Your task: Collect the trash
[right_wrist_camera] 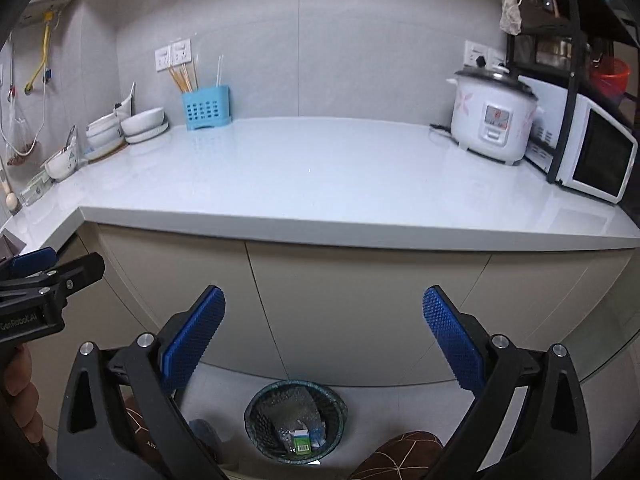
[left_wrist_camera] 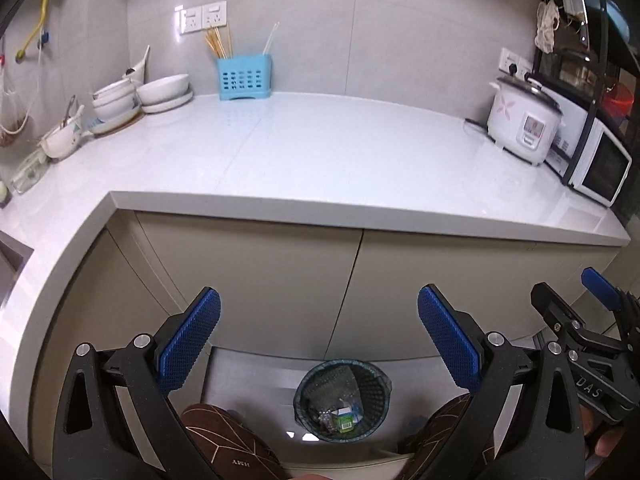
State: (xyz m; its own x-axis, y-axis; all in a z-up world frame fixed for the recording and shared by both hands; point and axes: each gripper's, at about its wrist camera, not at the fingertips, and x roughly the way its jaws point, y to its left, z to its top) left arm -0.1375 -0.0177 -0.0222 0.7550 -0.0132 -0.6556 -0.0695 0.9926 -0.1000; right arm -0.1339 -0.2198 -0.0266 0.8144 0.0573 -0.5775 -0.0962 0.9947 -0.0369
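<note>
Left gripper (left_wrist_camera: 318,332): blue ribbed pads spread wide, nothing between them. Right gripper (right_wrist_camera: 323,332): pads likewise fully apart and empty; its body is lettered "DAS" where it shows at the edge of the left wrist view, and the left gripper's body reads "GenRobot.AI" in the right wrist view. Trash bin (left_wrist_camera: 342,398): dark mesh basket with a plastic liner, standing on the floor below and between the fingers of both grippers, well apart from them; inside lie crumpled clear wrappers and a small green-and-white carton (left_wrist_camera: 345,420) bearing a barcode, other print too small to read. Brown slippers (left_wrist_camera: 228,440) flank the bin; stamped lettering illegible. Beyond: beige cabinet doors (left_wrist_camera: 280,280), then a white countertop (left_wrist_camera: 320,152). At its back, a blue utensil caddy (left_wrist_camera: 244,78) holding chopsticks; left, stacked white bowls (left_wrist_camera: 140,94); right, a white rice cooker (left_wrist_camera: 522,118) with pink flower print, beside a white microwave (left_wrist_camera: 596,168) under a black rack. Wall sockets (left_wrist_camera: 202,18) above the caddy.
</note>
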